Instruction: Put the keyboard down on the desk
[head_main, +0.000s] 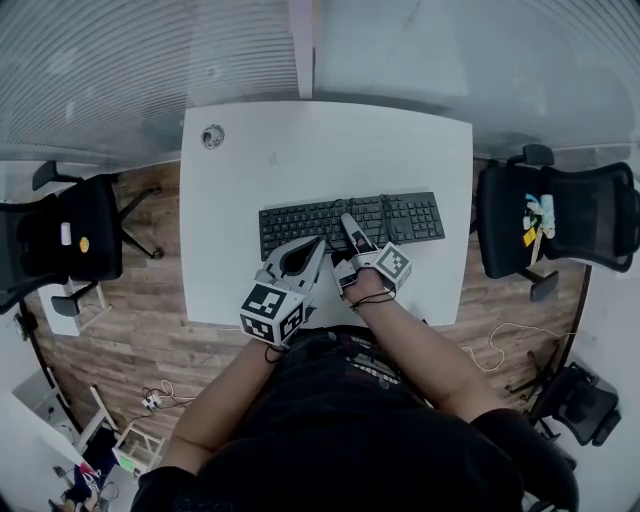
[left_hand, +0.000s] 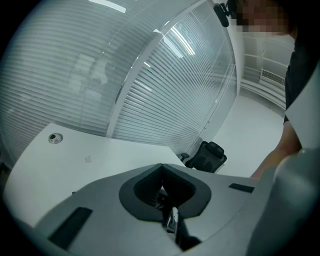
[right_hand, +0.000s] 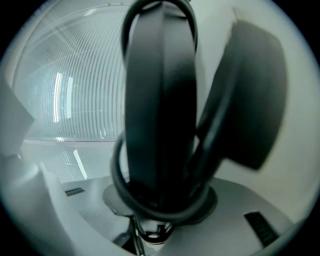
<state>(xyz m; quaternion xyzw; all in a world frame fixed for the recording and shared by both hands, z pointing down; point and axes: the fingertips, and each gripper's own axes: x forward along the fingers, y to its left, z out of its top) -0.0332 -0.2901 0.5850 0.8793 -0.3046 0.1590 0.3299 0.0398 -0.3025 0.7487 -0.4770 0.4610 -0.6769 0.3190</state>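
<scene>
Black and full-width, the plastic keyboard (head_main: 400, 216) is lying flat on the white rectangular surface (head_main: 250, 160), towards its front edge. Both tongs are sitting at the keyboard's near side. The left tongs (head_main: 320, 243) are pressing together on nothing, and the right tongs (head_main: 347, 222) are standing partly apart above the keys, gripping nothing. Finishing well is probably a matter of lifting both straight up and back, so that neither is nudging the keyboard askew.

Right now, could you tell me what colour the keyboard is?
The keyboard is black; the head view shows it best.
</scene>
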